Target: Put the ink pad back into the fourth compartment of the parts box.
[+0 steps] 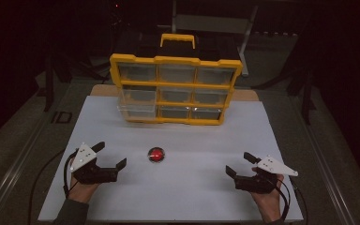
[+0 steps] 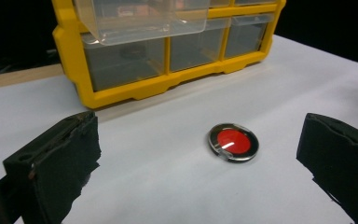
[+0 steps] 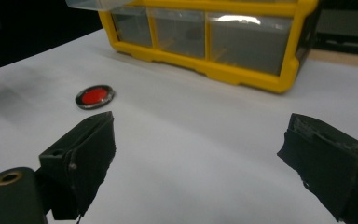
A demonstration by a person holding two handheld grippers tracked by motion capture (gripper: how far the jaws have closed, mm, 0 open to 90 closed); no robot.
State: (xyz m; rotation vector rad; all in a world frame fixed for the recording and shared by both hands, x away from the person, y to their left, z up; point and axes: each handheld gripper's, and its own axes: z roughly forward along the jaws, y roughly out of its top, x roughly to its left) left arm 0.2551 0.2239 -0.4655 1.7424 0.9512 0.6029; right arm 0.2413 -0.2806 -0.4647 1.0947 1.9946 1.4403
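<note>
- The small round red disc (image 1: 156, 154) with a shiny metal rim lies flat on the white table top (image 1: 183, 197), roughly midway between the two grippers and in front of the drawer cabinet, touching neither.
- In the left gripper view the disc (image 2: 233, 142) sits ahead of the jaws and nearer the right-hand one; a bright glint crosses its rim, and what it actually is stays hard to make out.
- In the right gripper view the same disc (image 3: 94, 96) lies off to the left beyond the jaws, small and slightly blurred.
- The left gripper (image 1: 110, 155) rests low over the table with its jaws spread wide and nothing between them; the hand under it is mostly covered by the tool, and the sleeve is cut off by the bottom edge.
- The right gripper (image 1: 238, 164) is likewise spread apart and empty, well away from the disc; its hand also runs out of the bottom edge.
- The yellow drawer cabinet (image 1: 174, 89) stands at the far side of the table with nine clear drawers in three rows; one drawer at the lower left (image 1: 136, 110) is pulled partly out.
- The drawers' contents are too dim to tell, and the room around the table is nearly black.
</note>
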